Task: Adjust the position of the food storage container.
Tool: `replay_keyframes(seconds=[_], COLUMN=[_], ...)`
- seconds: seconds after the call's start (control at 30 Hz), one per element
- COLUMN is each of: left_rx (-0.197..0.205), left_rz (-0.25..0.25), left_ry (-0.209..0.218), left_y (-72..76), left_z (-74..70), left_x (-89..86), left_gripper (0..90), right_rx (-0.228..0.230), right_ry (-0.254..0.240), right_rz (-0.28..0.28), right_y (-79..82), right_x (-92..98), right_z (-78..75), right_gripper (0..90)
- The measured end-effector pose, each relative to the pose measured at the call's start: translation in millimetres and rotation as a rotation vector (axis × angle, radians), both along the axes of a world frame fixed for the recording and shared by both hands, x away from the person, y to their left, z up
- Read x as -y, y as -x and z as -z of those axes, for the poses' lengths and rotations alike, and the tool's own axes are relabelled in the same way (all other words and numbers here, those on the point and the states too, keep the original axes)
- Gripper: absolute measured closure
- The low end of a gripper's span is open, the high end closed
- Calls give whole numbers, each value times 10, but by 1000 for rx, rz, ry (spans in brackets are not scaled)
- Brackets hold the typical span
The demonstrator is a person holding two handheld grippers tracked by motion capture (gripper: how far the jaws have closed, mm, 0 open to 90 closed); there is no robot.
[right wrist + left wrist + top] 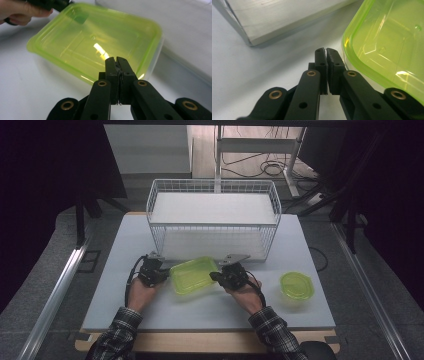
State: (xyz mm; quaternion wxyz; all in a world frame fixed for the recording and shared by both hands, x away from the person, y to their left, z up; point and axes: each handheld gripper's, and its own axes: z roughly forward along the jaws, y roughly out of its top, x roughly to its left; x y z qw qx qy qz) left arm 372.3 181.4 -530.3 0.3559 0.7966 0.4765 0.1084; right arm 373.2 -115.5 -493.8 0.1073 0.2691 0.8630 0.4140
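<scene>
A rectangular lime-green container (pixel 192 275) with its lid on lies on the white table, in front of the wire basket. My left gripper (pixel 166 276) sits at its left end and my right gripper (pixel 215 276) at its right end. In the left gripper view the gripper (pixel 326 51) is shut, pad against pad, just beside the container's rim (pixel 352 65). In the right gripper view the gripper (pixel 116 59) is shut too, its tips over the near rim of the container (pixel 95 45). I see nothing between either pair of pads.
A white wire basket (pixel 212 224) stands at the back middle of the table; its base (pixel 274 22) is close behind the left gripper. A smaller lime-green container (pixel 296 286) sits at the right. The other hand (pixel 17 11) shows beyond the container.
</scene>
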Motion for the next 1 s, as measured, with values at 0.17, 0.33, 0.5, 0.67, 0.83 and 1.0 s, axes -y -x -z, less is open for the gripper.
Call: replay_keyframes(seconds=[0.17, 0.33, 0.5, 0.67, 0.83, 1.0], left_rx=[-17, -22, -23, -19, -48, -62], left_rz=[-46, -37, 4, 33, 64, 93], left_ry=[-19, 9, 13, 37, 26, 19], left_y=[50, 132, 113, 157, 249, 372], left_z=[-2, -1, 14, -11, 2, 1], left_x=[-80, -106, -2, 47, 156, 264], left_gripper=[872, 878, 881, 885, 882, 879], right_rx=[44, -20, -51, -74, -90, -94], right_ry=[-13, 12, 35, 35, 53, 92], right_rz=[131, 147, 107, 93, 78, 91], right_y=[-165, -354, -334, -253, -85, 38], right_x=[164, 202, 150, 173, 213, 307], right_z=[-66, 94, 188, 164, 158, 183], right_gripper=[874, 865, 866, 864, 848, 841])
